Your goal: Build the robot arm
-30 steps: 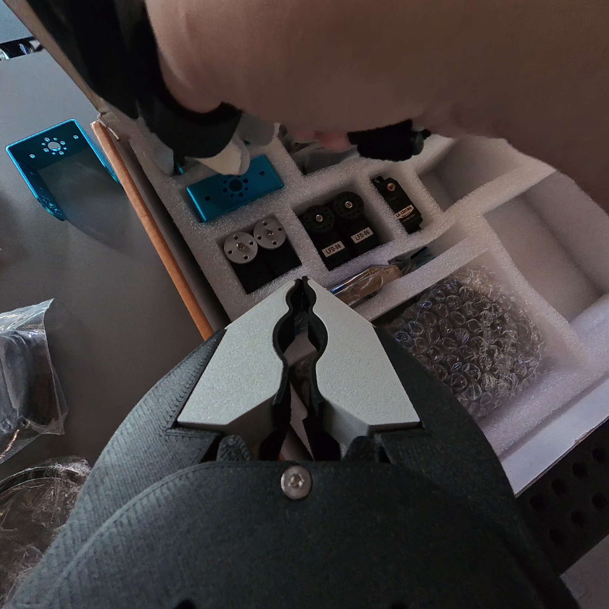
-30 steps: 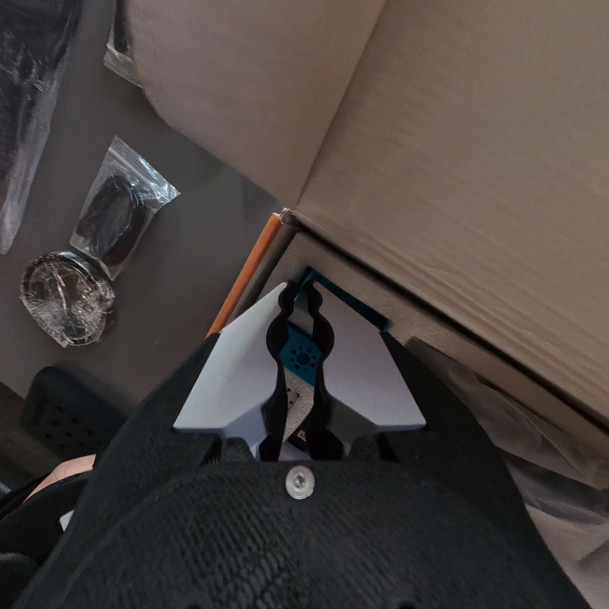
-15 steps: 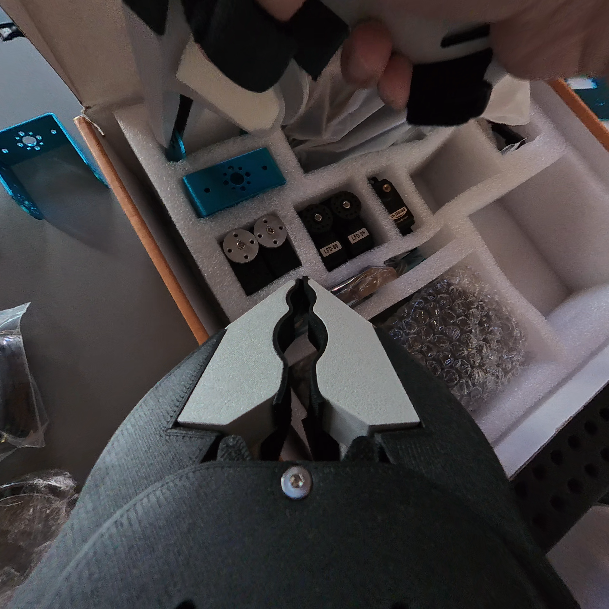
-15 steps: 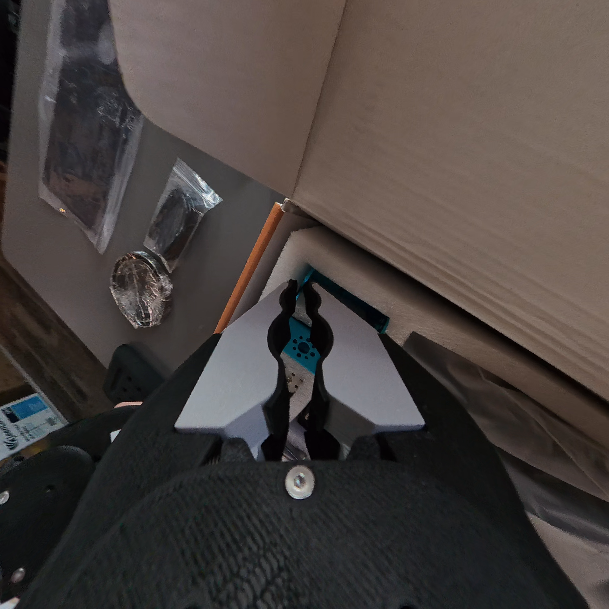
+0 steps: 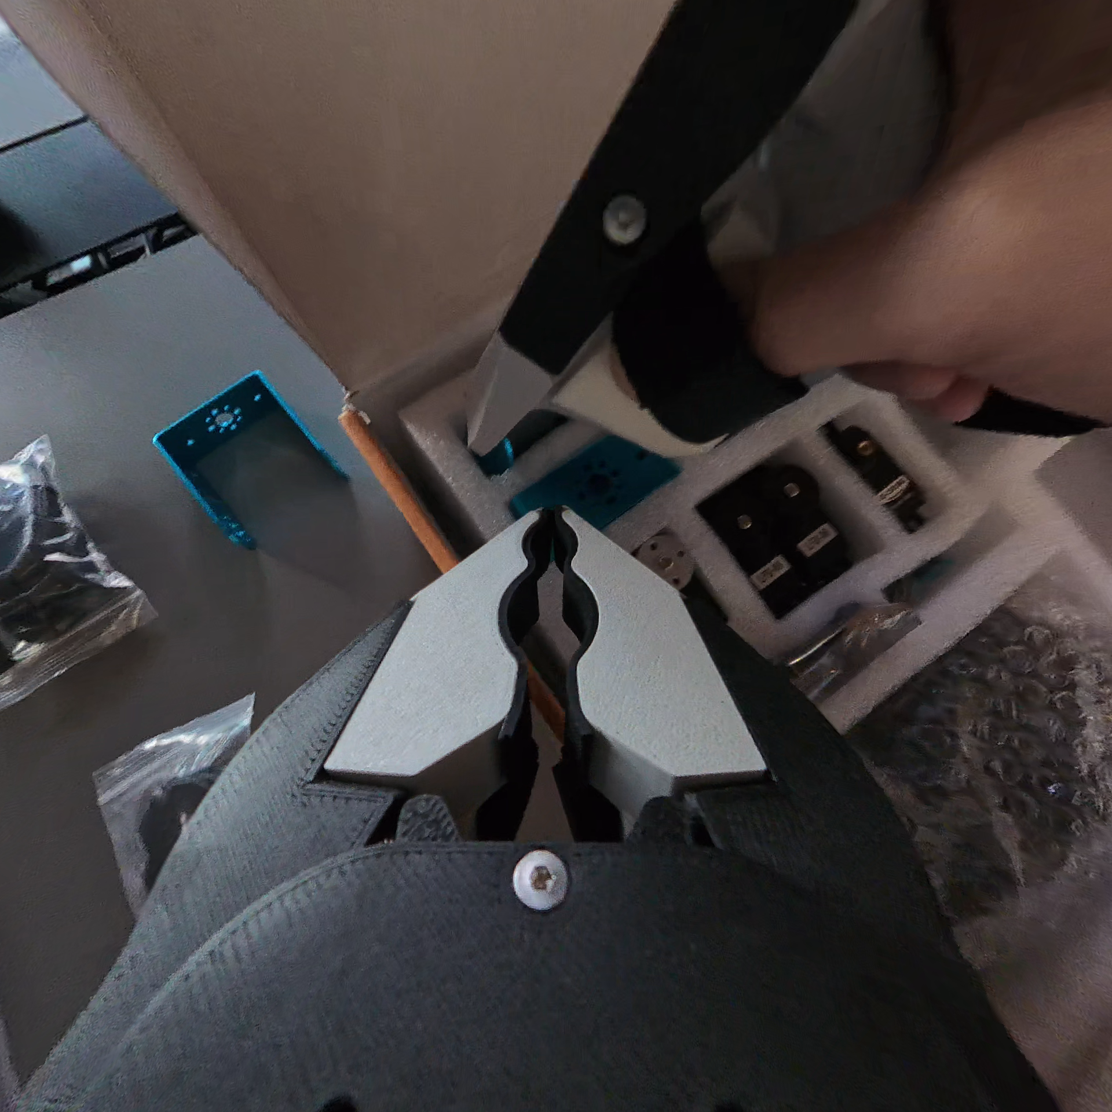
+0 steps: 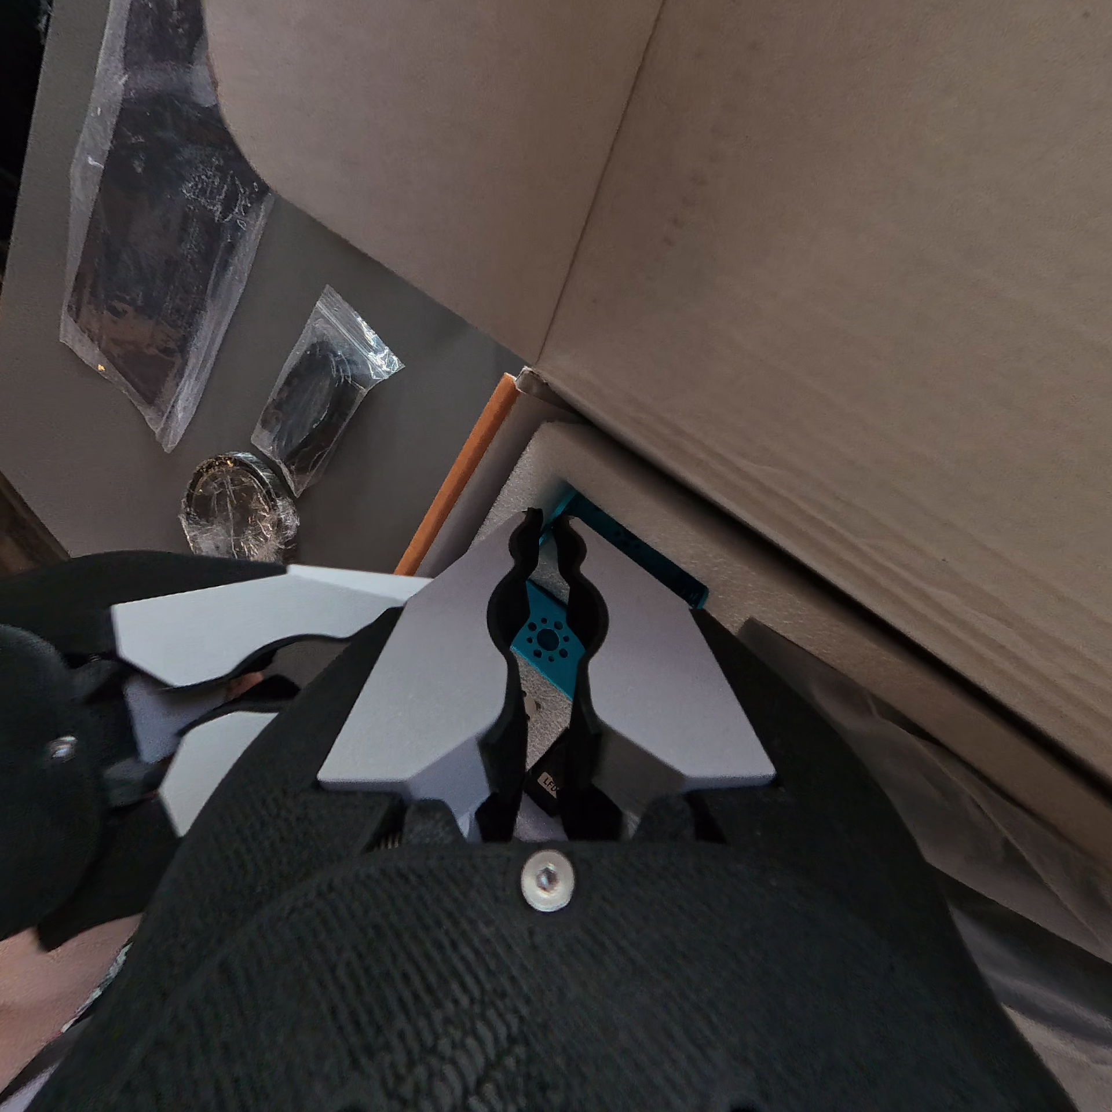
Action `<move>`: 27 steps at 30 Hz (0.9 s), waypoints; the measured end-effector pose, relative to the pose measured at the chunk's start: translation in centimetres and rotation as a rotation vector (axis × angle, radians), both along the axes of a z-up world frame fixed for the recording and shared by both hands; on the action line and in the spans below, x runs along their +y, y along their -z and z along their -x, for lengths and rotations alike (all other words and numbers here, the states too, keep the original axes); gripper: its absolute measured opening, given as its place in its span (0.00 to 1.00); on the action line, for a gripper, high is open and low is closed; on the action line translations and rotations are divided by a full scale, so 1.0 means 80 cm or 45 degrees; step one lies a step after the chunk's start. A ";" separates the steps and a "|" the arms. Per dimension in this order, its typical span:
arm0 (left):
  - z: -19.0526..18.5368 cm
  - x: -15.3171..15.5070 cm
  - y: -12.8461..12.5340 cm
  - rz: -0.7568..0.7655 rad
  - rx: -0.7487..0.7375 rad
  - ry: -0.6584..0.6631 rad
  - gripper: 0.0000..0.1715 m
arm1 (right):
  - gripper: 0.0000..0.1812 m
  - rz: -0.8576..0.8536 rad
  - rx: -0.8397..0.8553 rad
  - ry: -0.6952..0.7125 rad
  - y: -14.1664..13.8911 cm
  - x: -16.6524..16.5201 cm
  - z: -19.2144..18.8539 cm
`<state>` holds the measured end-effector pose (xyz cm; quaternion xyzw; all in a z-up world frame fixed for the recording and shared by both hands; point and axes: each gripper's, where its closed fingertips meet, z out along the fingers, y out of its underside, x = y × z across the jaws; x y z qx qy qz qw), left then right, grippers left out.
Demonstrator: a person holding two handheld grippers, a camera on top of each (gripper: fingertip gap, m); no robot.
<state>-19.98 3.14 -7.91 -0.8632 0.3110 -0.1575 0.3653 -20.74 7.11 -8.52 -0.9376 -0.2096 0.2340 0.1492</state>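
Grey tabletop (image 5: 198,602) bears one foam-lined box (image 5: 457,481); left tongs (image 5: 552,516) pressed together, right tongs (image 6: 546,522) barely parted

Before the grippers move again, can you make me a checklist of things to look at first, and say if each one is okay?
1. Left gripper empty: ok, jaws together with nothing between them.
2. Right gripper holding the upright blue bracket: cannot tell. Its tips are down in the foam slot at the bracket, but the contact is hidden.
3. Flat blue bracket lying in its own foam pocket: ok.
4. Black servos sitting in their pocket: ok.
5. Box flap open: ok, it stands up behind the foam, close to the right gripper.
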 end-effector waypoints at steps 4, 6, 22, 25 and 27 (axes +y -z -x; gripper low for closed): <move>-0.002 0.004 0.004 -0.008 0.020 -0.004 0.00 | 0.02 -0.004 -0.015 -0.021 0.001 0.000 0.000; -0.002 0.007 0.005 -0.002 0.040 -0.013 0.00 | 0.02 -0.011 -0.026 -0.033 0.001 0.000 0.000; 0.000 0.009 0.007 -0.080 0.146 -0.052 0.00 | 0.01 -0.122 0.012 -0.015 -0.004 -0.002 0.000; -0.001 0.011 0.007 -0.090 0.131 -0.061 0.00 | 0.01 -0.158 -0.157 -0.070 -0.005 -0.002 0.002; -0.001 0.011 0.006 -0.103 0.126 -0.067 0.00 | 0.01 -0.153 -0.176 -0.070 -0.006 -0.004 0.005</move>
